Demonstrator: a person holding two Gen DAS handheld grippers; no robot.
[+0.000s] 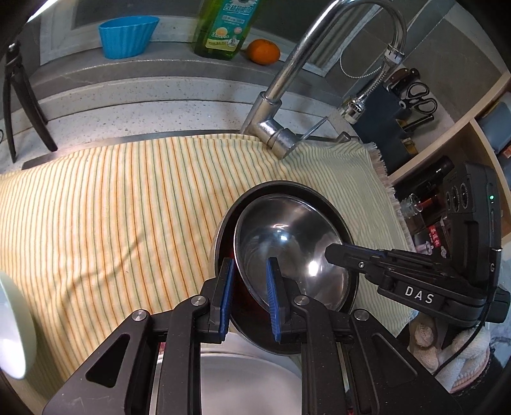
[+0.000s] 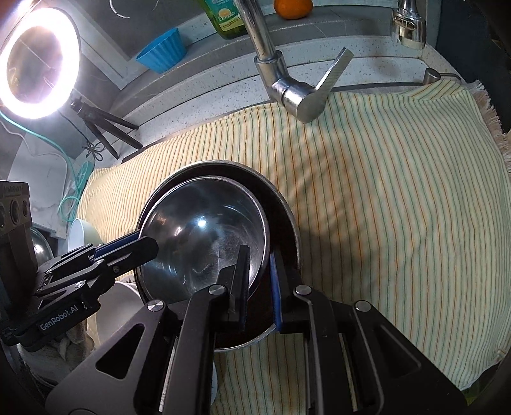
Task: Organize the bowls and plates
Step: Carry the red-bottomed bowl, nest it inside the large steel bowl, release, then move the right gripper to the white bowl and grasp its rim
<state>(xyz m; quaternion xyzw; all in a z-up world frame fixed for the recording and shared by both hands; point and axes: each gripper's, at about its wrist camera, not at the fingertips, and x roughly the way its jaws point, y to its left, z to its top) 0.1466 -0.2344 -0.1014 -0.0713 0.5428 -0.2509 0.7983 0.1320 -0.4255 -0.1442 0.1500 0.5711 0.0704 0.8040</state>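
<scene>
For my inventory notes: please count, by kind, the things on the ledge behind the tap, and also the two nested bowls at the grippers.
blue ribbed cup: 1
green detergent bottle: 1
orange: 1
steel bowl, the inner one: 1
larger dark bowl, the outer one: 1
Total: 5

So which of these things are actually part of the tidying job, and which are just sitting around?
Part of the job:
- steel bowl
- dark bowl it sits inside
- left gripper
- right gripper
- pale green bowl at the side

Just lying about:
- blue cup
- soap bottle
- orange
- tap
- ring light
- striped cloth
</scene>
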